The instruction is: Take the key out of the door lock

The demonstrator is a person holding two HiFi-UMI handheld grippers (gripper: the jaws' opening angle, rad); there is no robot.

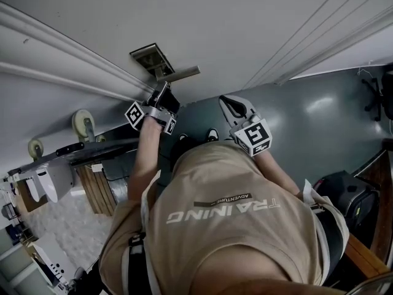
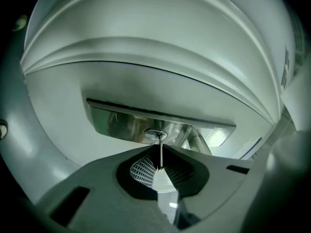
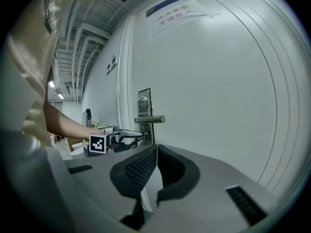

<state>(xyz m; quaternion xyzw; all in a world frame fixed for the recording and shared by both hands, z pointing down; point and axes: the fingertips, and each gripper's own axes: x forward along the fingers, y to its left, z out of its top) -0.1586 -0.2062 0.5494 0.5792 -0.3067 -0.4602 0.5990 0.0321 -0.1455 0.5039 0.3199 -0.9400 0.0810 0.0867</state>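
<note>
Steel key point(image 2: 161, 155) shows edge-on as a thin strip, its far end seated in the round lock point(image 2: 156, 135), its near end pinched between the ribbed pads point(image 2: 143, 171) of the left gripper point(image 1: 163, 98). That gripper's jaws are closed hard on the key, their tips just short of the lock face. The lock sits in a shiny plate point(image 2: 121, 123) on the white door point(image 1: 258, 23), and the lever handle point(image 2: 199, 143) juts from the same plate just beside the lock.

In the right gripper view the left gripper is seen from the side, level with the plate and just under the handle, the person's bare arm point(image 3: 65, 125) reaching to it.

The right gripper point(image 3: 156, 149) has its jaws pressed together with nothing in them. It is held well back from the door, apart from the left one, and points toward the plate. In the head view it hangs near the person's tan shirt point(image 1: 233, 226), over the grey floor point(image 1: 319, 121).

High on the door a paper sign point(image 3: 175, 11) is stuck; its print is too small to read
</note>
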